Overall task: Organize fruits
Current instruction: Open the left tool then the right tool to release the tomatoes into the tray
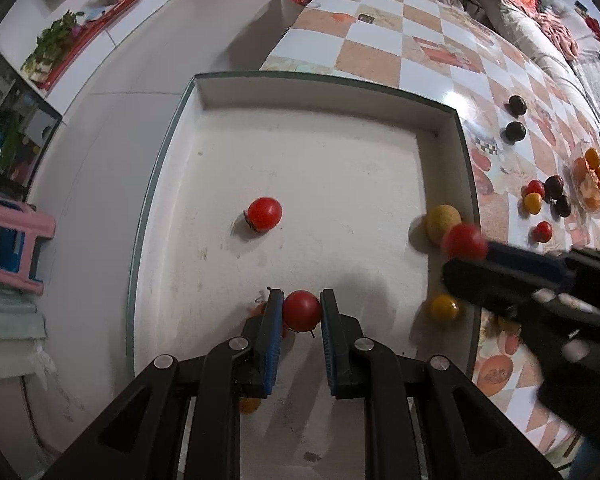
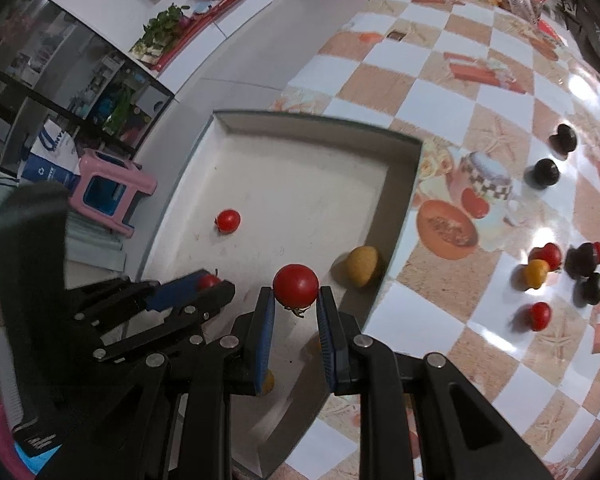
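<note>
Both hand-held grippers were clenched on fruit above the shallow white square tray with a grey-green rim (image 1: 168, 148), which sat at the edge of the table under a glossy orange-and-white checked cloth (image 1: 384, 20). The left gripper (image 1: 301, 312) pinched a small round red tomato (image 1: 301, 310) between its blue pads, pointing steeply down over the near part of the tray floor. The right gripper (image 2: 295, 300) gripped a second red tomato (image 2: 295, 284) just inside the tray's right wall, close to a larger dull-yellow fruit (image 2: 363, 266) lying against that wall. One more loose red tomato (image 1: 264, 213) lay near the tray's middle, and a small orange-yellow fruit (image 1: 444, 307) rested by the right wall. Several dark plum-like, red and yellow fruits (image 2: 556, 276) waited outside on the cloth. The step in hand looked like setting both tomatoes down. Done well, each gripper would be lowered until its tomato nearly touched the floor, then released gently so the round fruit would not roll. Placing them beside the loose red one would probably keep like with like. The two grippers were close together, so releasing one at a time seemed safer.
</note>
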The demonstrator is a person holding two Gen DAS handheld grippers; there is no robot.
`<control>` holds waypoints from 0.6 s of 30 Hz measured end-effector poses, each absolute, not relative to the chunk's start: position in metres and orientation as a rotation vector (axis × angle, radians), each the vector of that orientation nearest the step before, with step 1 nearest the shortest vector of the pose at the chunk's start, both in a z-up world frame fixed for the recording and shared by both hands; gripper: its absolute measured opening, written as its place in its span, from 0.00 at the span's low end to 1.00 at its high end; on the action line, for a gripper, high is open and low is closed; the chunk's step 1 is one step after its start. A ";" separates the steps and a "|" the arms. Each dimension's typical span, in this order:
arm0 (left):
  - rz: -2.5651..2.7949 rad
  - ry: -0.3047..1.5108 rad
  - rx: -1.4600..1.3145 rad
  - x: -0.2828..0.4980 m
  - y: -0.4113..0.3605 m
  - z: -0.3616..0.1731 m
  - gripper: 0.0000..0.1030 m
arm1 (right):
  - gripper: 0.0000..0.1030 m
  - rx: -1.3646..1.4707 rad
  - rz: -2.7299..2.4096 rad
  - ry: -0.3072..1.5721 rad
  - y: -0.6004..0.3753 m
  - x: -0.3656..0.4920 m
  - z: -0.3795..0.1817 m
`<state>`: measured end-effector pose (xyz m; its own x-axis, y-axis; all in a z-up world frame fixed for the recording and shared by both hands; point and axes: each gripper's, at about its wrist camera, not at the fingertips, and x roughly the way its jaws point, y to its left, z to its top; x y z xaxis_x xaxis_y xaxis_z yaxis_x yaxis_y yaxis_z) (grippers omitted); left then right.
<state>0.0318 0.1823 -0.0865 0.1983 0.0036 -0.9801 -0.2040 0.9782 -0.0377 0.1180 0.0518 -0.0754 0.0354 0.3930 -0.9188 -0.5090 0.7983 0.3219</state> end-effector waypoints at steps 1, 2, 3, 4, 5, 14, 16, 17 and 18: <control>0.142 1.364 -0.169 0.033 0.182 -0.087 0.19 | 0.22 -0.107 0.697 1.375 0.053 0.118 -0.078; 0.146 1.366 -0.157 0.034 0.181 -0.087 0.19 | 0.22 -0.109 0.695 1.379 0.055 0.118 -0.081; 0.144 1.362 -0.148 0.035 0.181 -0.088 0.19 | 0.22 -0.104 0.691 1.383 0.055 0.120 -0.083; 0.135 1.360 -0.151 0.037 0.182 -0.088 0.19 | 0.22 -0.098 0.689 1.385 0.055 0.122 -0.085; 0.132 1.360 -0.156 0.039 0.183 -0.088 0.19 | 0.22 -0.098 0.688 1.381 0.055 0.123 -0.085; 0.113 1.307 -0.139 0.078 0.190 -0.087 0.19 | 0.22 -0.064 0.653 1.362 0.059 0.156 -0.091; 0.107 1.300 -0.135 0.087 0.192 -0.089 0.19 | 0.22 -0.052 0.642 1.366 0.060 0.163 -0.095; 0.107 1.299 -0.133 0.090 0.193 -0.091 0.19 | 0.22 -0.048 0.636 1.368 0.061 0.166 -0.097; 0.108 1.299 -0.129 0.093 0.193 -0.093 0.19 | 0.22 -0.047 0.632 1.370 0.062 0.169 -0.099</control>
<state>0.0931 0.1934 -0.0929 0.2655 0.0073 -0.9641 -0.1527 0.9877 -0.0346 0.1685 0.0617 -0.0987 0.0619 0.3912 -0.9182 -0.4442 0.8346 0.3257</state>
